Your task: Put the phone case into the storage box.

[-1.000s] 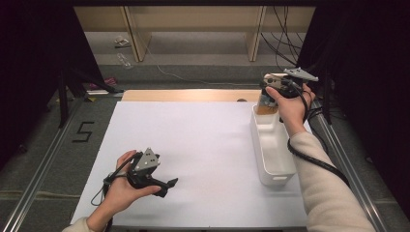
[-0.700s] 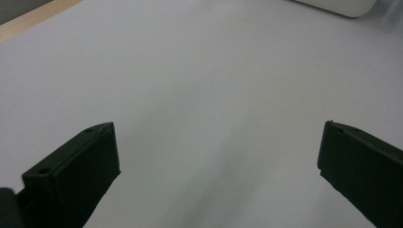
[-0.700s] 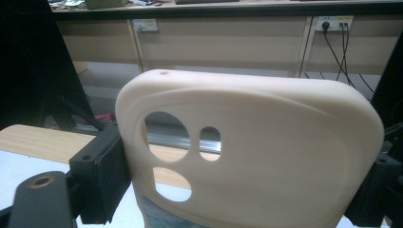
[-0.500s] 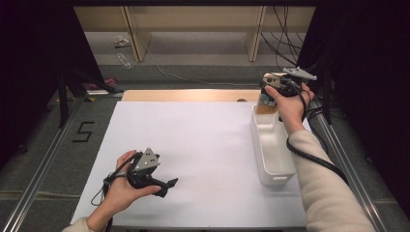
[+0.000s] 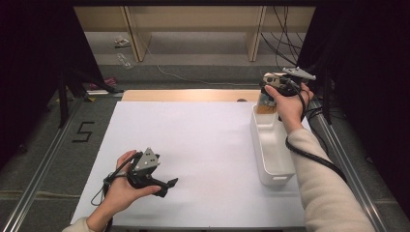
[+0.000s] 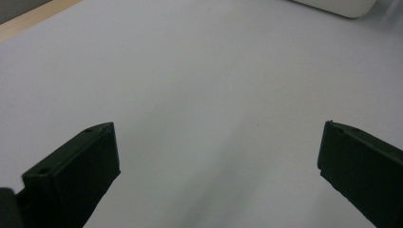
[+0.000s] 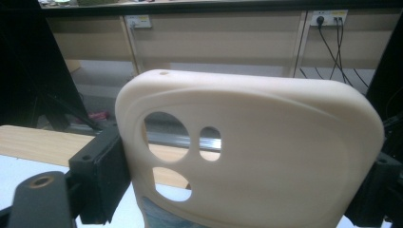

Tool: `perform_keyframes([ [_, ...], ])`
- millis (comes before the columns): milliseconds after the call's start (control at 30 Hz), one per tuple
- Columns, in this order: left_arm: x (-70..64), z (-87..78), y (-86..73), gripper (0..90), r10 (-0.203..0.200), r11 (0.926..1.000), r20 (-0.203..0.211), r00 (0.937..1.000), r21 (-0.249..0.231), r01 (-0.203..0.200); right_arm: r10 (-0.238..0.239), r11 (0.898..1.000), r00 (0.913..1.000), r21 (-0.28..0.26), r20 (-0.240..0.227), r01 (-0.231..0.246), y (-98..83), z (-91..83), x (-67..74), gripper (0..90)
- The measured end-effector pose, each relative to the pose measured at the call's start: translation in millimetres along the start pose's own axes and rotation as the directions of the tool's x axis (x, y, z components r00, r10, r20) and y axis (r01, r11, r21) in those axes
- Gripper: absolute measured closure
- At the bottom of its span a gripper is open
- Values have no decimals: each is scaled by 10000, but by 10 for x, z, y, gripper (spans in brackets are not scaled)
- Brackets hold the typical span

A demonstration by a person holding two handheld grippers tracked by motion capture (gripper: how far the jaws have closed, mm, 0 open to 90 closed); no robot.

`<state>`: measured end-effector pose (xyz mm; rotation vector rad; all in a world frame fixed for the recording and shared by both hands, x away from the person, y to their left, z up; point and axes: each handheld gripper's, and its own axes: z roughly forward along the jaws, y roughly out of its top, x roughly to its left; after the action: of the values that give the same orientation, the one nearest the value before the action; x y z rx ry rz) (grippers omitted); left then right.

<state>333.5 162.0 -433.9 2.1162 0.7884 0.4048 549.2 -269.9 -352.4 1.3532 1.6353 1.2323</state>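
Nearest the person's side of the table, the left gripper [image 5: 167, 185] is held in the left hand [image 5: 121, 191] low over the white table sheet [image 5: 193, 145], at the near left of the high view, with its cable looping off behind the wrist. Its jaws point toward the right side of the table. In the left gripper view the two black jaws stand wide apart with bare sheet between them; nothing is held or touched.

Farther out, on the right side of the sheet, a long white bin [image 5: 273, 150] lies lengthwise, running away from the person. Its near end sits just beside the right sleeve [image 5: 329, 193], and its rounded corner shows at the top edge of the left gripper view [image 6: 340, 5].

At the far end of the bin, the right hand [image 5: 290, 104] holds the right gripper [image 5: 265, 102] above the bin's far end, jaws pointing down. In the right gripper view the jaws are clamped on a cream phone case [image 7: 256, 156], one pad on each long edge. The case stands upright and shows three round camera cut-outs at its upper left. Whether the case touches the bin cannot be told.

Beyond the sheet lies a strip of bare wooden tabletop [image 5: 188, 94], then pale cabinet panels [image 5: 193, 19] with dark cables [image 5: 285, 38] hanging at the right
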Motion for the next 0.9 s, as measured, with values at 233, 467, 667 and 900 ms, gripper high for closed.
perform_keyframes([
  [233, -1, 5, -3, 0, 2, 10000, 22, 10000, 18, -2, 27, 10000, 10000, 31, 68, -27, -14, 22, -10, 140],
  [467, -5, 4, -1, 0, 27, 10000, 26, 10000, 38, -27, 67, 9999, 9999, 82, 80, -67, -33, 51, -3, 139],
  [667, -7, 2, -1, 0, 46, 10000, 22, 10000, 56, -46, 11, 9999, 9999, 128, 100, -12, -62, 68, 6, 139],
  [900, -3, 3, -4, 0, 22, 10000, 44, 10000, 22, -22, 130, 9997, 9998, 223, 160, -134, -98, 91, -1, 137],
])
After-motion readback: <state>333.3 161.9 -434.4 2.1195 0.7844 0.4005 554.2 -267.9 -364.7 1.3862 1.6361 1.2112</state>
